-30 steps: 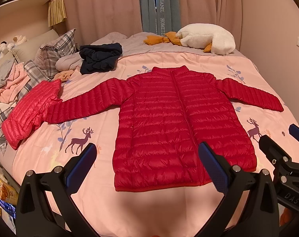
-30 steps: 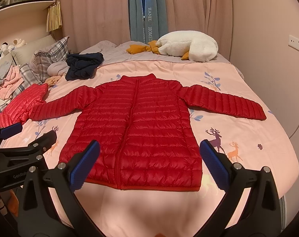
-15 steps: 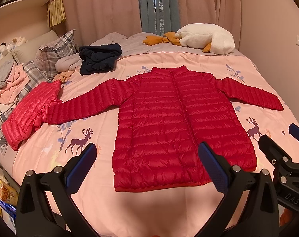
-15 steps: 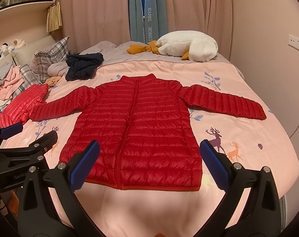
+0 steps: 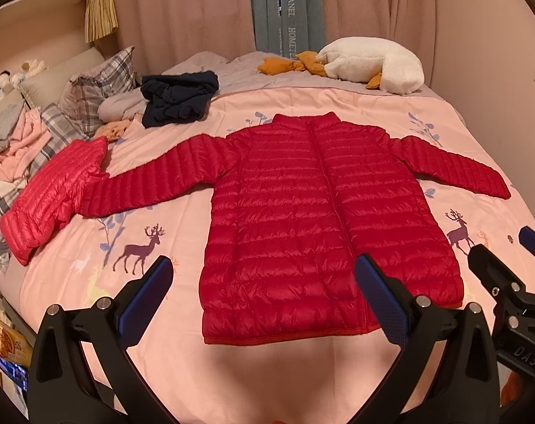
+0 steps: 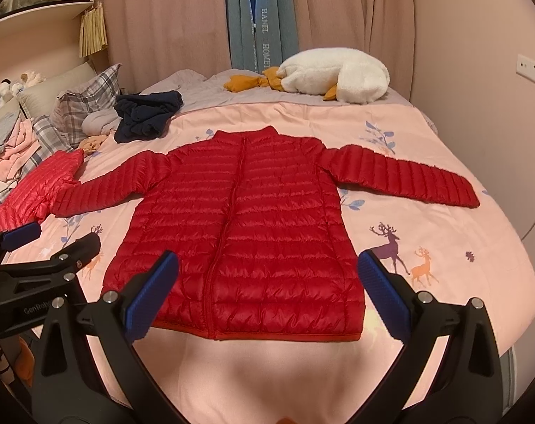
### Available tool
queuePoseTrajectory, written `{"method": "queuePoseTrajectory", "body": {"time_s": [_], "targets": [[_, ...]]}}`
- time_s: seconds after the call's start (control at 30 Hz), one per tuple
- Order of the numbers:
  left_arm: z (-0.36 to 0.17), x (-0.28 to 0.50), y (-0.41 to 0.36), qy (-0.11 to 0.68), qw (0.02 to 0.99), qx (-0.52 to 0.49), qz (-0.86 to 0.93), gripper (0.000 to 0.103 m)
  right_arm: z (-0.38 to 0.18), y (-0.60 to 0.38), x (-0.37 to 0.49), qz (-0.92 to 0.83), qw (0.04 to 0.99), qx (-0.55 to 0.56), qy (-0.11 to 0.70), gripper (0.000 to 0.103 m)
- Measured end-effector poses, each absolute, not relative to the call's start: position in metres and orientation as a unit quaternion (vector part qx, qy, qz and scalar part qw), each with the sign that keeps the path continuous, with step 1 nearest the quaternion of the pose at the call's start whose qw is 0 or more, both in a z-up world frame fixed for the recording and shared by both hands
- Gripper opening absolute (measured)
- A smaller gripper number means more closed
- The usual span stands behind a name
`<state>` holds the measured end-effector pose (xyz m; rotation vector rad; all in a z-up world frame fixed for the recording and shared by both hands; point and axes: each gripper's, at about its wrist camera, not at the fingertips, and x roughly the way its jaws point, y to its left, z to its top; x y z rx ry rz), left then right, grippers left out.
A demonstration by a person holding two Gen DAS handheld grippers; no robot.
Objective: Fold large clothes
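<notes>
Red puffer jacket lay flat on the bed, front up and zipped, collar toward the curtains and hem toward the cameras, both sleeves stretched out to the sides. Its left-hand sleeve end touched a pink puffer garment bunched near the bed's edge; the other sleeve rested on the pink deer-print bedcover, well short of the wall. The left gripper hovered above the hem, its jaws wide apart with nothing between them, blue pads facing inward. The right gripper hung likewise over the hem, jaws spread and empty, just beside the left one. Neither touched the jacket.

Farther back, a dark navy garment sat crumpled near plaid pillows, with a heap of pale clothes at the far left. A white plush goose with orange feet lay along the head of the bed in front of the curtains. No box, basket or other container was clearly visible on the bed.
</notes>
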<state>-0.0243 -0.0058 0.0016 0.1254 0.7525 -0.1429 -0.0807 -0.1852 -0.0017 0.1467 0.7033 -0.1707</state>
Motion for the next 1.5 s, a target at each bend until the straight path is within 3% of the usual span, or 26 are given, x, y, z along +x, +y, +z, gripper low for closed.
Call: {"method": "queuePoseTrajectory", "body": {"time_s": [0.37,0.6,0.83,1.5], "targets": [[-0.062,0.066,0.097,0.414,0.885,-0.186,-0.106,0.102,-0.029,-0.201,-0.059,0.118,0.925,0.218,0.287,0.101],[-0.106,0.134,0.196,0.403,0.868,-0.287,-0.032,0.102,-0.05,-0.199,-0.028,0.162,0.906,0.253,0.298,0.101],[-0.167,0.195,0.28,0.403,0.785,-0.466,-0.058,0.102,-0.062,-0.183,0.015,0.158,0.901,0.242,0.323,0.101],[-0.198,0.304,0.334,0.368,0.746,-0.549,-0.083,0.102,-0.09,-0.107,0.087,0.198,0.877,0.191,0.395,0.101]]}}
